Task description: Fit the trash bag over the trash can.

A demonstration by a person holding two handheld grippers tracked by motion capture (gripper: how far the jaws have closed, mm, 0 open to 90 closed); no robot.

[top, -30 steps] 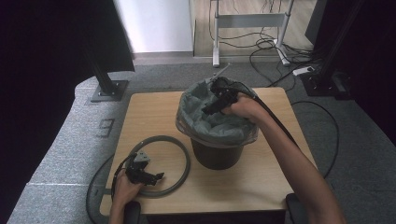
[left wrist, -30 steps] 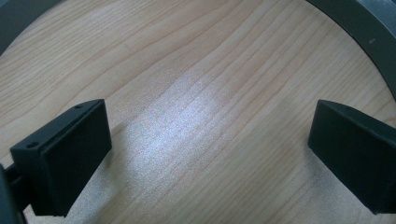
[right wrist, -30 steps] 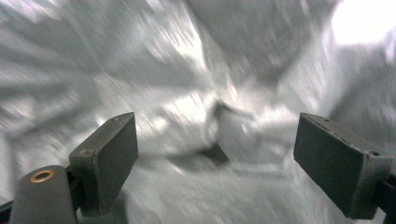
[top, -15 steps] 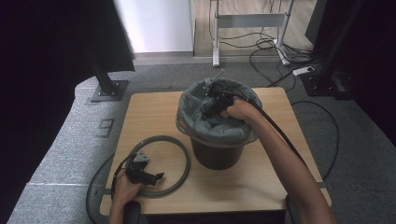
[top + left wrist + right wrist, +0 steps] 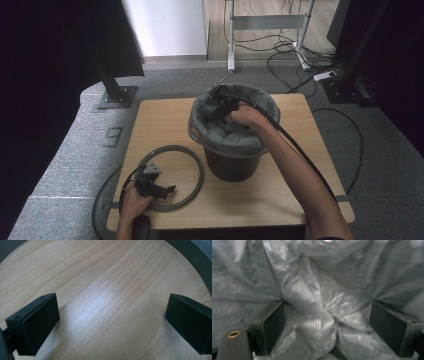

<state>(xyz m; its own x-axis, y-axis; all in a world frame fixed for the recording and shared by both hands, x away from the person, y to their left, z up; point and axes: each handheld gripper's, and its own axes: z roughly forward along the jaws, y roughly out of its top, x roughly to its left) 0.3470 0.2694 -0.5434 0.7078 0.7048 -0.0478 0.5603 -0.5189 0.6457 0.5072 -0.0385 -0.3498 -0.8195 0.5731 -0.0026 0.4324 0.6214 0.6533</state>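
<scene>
Right hand-held gripper [image 5: 219, 100]: jaws apart, crumpled bin liner [image 5: 317, 315] between | left hand-held gripper [image 5: 167, 190]: jaws apart over table [image 5: 105, 290]

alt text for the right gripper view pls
The right gripper is pushed into a crumpled grey bin liner, its two black fingers wide open with folds of plastic bulging between them, nothing pinched yet.

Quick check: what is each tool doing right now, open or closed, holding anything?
Left tool: open, empty, over the table inside the grey ring.
Right tool: open, bin liner bunched between the jaws, not clamped.
</scene>
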